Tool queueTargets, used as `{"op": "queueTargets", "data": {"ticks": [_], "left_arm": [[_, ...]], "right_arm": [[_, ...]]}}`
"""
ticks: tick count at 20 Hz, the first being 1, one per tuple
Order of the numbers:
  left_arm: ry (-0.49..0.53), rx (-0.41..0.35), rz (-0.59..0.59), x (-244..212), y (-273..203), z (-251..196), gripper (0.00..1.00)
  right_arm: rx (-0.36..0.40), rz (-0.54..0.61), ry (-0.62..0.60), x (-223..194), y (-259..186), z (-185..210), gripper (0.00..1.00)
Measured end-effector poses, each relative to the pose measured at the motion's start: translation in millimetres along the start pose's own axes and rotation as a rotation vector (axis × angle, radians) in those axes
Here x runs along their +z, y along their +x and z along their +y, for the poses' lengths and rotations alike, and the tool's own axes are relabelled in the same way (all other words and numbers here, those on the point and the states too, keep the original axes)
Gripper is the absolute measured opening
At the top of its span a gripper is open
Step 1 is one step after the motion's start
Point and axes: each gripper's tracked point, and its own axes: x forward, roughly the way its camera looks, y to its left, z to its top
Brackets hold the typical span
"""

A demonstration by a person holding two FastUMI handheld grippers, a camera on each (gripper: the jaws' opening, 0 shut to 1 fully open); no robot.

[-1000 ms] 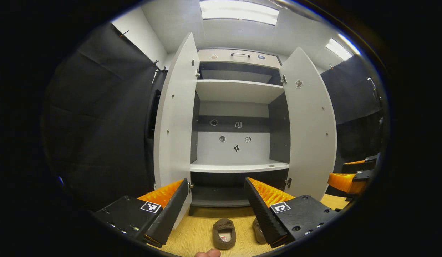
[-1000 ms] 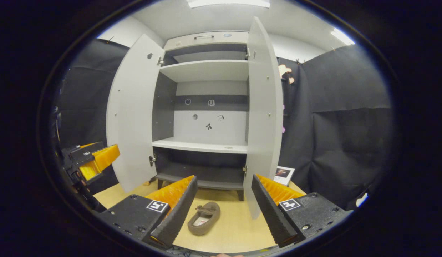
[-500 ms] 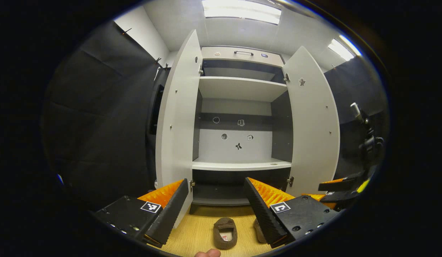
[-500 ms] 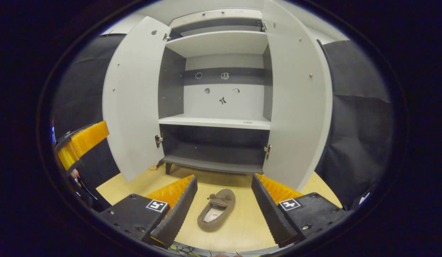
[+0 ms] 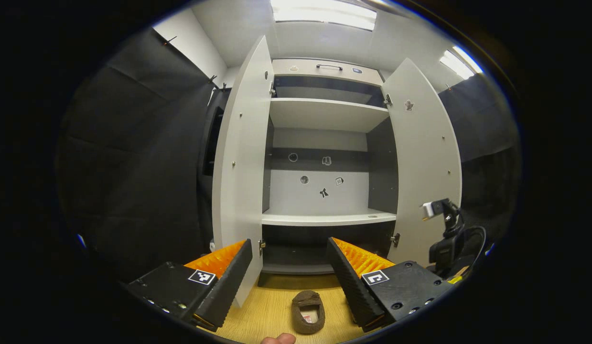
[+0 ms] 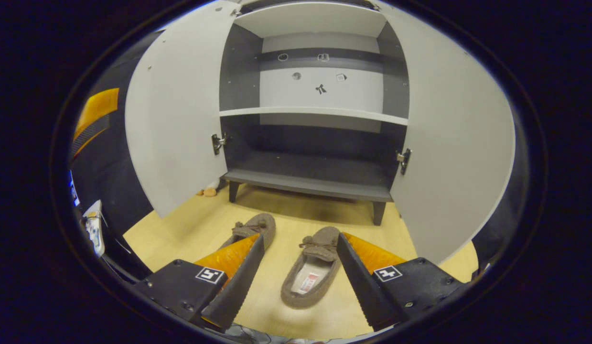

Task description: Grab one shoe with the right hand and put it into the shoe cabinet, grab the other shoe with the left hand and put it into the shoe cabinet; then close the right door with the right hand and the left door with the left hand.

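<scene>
First step: the right claw (image 6: 299, 267), spread wide and empty, hangs over the right shoe (image 6: 311, 267) and, I judge, must next drop and pinch its rim.

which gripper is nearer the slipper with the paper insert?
Right. The right gripper, open, hangs low with the slipper framed between its fingers. The left gripper, open, sits higher and farther back, slipper small below it.

In the right gripper view, the left shoe (image 6: 250, 229) is partly hidden behind a finger (image 6: 238, 282). The cabinet (image 6: 319, 28) top is cut off. The stickers (image 6: 319, 88) are perhaps too small to read.
</scene>
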Motion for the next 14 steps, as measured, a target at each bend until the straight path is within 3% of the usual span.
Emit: {"op": "queueTargets", "data": {"ticks": [9,14], "left_arm": [[-0.002,0.034,0.024,-10.7,6.3,22.4,0.95],[0.0,0.058,0.036,-14.9,6.5,33.3,0.95]], "right_arm": [[0.013,0.233,0.054,-87.1,71.0,10.1,0.89],[-0.033,0.249,0.031,-100.2,95.7,3.9,0.81]]}}
